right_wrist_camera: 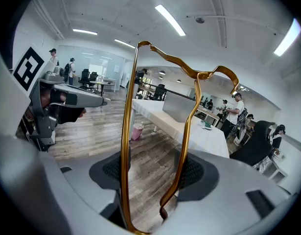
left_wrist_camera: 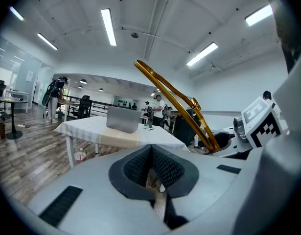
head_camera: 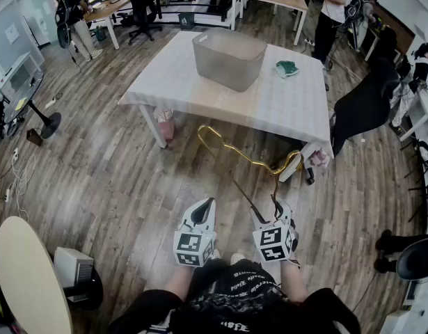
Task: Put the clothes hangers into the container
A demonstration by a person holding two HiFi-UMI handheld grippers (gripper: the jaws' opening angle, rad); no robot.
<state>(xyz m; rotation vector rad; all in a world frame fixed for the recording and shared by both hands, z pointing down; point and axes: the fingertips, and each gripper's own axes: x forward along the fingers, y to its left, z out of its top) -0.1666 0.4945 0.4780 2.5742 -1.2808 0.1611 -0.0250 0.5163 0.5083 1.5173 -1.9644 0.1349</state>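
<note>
One gold wire clothes hanger (head_camera: 254, 163) is up in the air, short of the counter's (head_camera: 283, 106) near edge and over the wooden floor (head_camera: 95, 179), carried by the right gripper (head_camera: 276, 211). In the right gripper view, the right gripper (right_wrist_camera: 152, 173) is clamped on the clothes hanger (right_wrist_camera: 126, 131): its two wire sides run between the pads, one against each, and the wavy shoulder bar and hook rise well above the jaws. In the head view the clothes hanger leans away from the person toward the counter, its hook end nearest the counter's near right corner.

The left gripper (head_camera: 205, 206) is clenched and empty, low in front of the person and farther from the counter than the clothes hanger. Its own view shows the left gripper (left_wrist_camera: 151, 153) with its pads pressed together and nothing between them, while the clothes hanger (left_wrist_camera: 174, 99) slants across at the right.

On the counter stands a translucent grey container (head_camera: 227, 68) toward the far edge. A small green object (head_camera: 287, 68) lies on the counter just right of it.
</note>
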